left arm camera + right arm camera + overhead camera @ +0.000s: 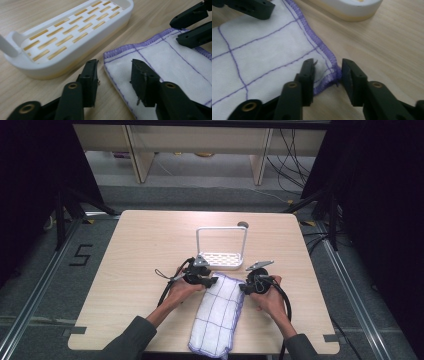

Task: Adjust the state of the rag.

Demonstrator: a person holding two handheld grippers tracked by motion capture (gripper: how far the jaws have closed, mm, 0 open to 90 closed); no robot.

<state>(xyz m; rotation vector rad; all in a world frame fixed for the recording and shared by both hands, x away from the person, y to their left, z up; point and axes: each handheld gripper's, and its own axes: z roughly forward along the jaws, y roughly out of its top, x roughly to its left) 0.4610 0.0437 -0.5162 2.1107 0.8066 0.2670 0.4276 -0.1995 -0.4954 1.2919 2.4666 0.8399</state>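
A white cloth [220, 315] with purple grid stitching lies folded lengthwise from the table's middle to its front edge. Just behind it stands a white slotted rack [221, 261] with a tall wire-like frame. My left gripper [205, 281] sits at the cloth's far left corner. In the left gripper view its jaws [113, 66] straddle that corner of the cloth [160, 57], open, beside the rack [75, 53]. My right gripper [246, 287] is at the far right corner. Its jaws [327, 65] stand open around the hemmed corner of the cloth [262, 50], low on the wood.
The wooden table [145, 250] has bare room left and right of the cloth. A small dark knob [242, 224] sits at its far edge. The cloth's near end hangs over the front edge. Dark frames and cables surround the table.
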